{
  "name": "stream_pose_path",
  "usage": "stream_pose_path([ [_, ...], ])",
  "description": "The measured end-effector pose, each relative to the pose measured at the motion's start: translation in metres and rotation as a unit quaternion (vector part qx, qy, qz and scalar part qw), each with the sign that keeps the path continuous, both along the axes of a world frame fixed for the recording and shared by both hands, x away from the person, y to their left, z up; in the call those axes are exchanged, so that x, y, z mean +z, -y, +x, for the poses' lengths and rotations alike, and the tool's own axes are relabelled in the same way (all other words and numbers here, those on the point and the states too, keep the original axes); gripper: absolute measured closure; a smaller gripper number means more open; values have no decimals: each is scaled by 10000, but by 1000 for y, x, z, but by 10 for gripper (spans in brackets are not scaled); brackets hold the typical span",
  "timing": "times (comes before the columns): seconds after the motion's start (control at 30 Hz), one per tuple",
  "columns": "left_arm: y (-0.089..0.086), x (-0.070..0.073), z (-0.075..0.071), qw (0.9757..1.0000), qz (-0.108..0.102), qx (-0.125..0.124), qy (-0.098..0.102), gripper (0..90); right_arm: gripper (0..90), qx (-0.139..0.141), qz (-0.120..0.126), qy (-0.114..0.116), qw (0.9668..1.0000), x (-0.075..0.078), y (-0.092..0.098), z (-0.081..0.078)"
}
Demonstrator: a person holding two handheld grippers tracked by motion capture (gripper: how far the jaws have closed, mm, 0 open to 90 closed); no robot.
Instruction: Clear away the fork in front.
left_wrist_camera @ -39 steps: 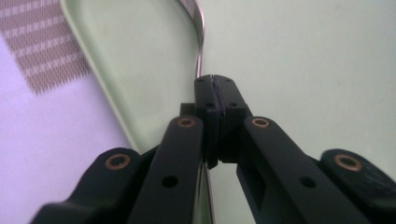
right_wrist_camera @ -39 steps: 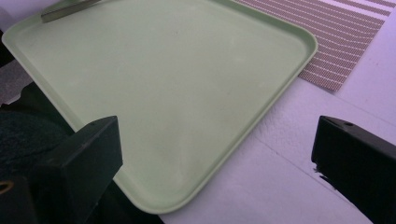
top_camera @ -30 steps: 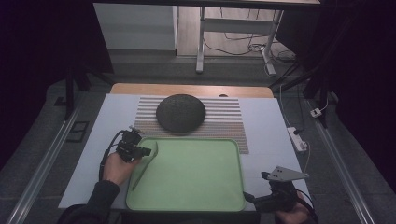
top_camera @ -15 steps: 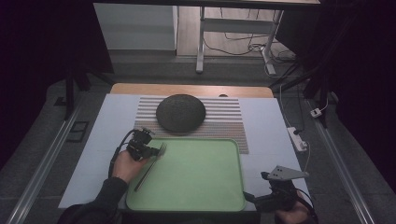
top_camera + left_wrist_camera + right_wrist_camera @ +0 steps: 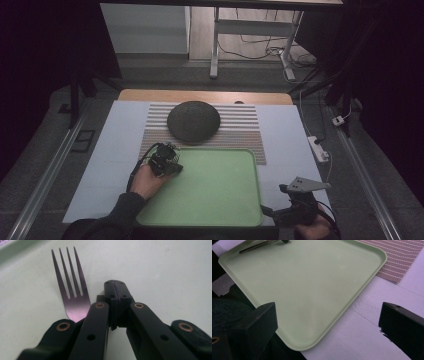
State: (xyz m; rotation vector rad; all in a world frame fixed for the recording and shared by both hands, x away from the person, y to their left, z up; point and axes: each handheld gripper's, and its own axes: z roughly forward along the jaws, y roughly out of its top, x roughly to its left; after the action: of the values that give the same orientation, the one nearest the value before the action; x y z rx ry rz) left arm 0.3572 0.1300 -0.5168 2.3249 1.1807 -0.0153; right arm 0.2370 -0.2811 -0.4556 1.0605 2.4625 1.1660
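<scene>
Placing a fork [image 5: 72, 290] on the green tray [image 5: 225, 200], near its far-left corner.

Left gripper [image 5: 167, 162] clenched tight, jaws fully together, low over the tray; fork lying flat just beside the jaws, handle running under the gripper body, whether held there impossible to tell. Right gripper [image 5: 295, 210] released, jaws wide apart, hovering off the tray's near-right corner above the white surface [image 5: 115, 145]. Likely mid set-down; next probably calls for lifting the left gripper straight up without dragging the fork. Dark domed object [image 5: 193, 120] resting on a striped mat [image 5: 240, 130] beyond.
</scene>
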Motion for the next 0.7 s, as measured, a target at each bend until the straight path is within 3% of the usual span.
stream_pose_path([
  [0.37,-17,0,4,9995,63,306,-29,887,22,24,-8,-38,10000,0,0,1],
  [0.7,-40,1,8,9975,176,672,-106,887,23,66,19,-71,10000,0,0,1],
])
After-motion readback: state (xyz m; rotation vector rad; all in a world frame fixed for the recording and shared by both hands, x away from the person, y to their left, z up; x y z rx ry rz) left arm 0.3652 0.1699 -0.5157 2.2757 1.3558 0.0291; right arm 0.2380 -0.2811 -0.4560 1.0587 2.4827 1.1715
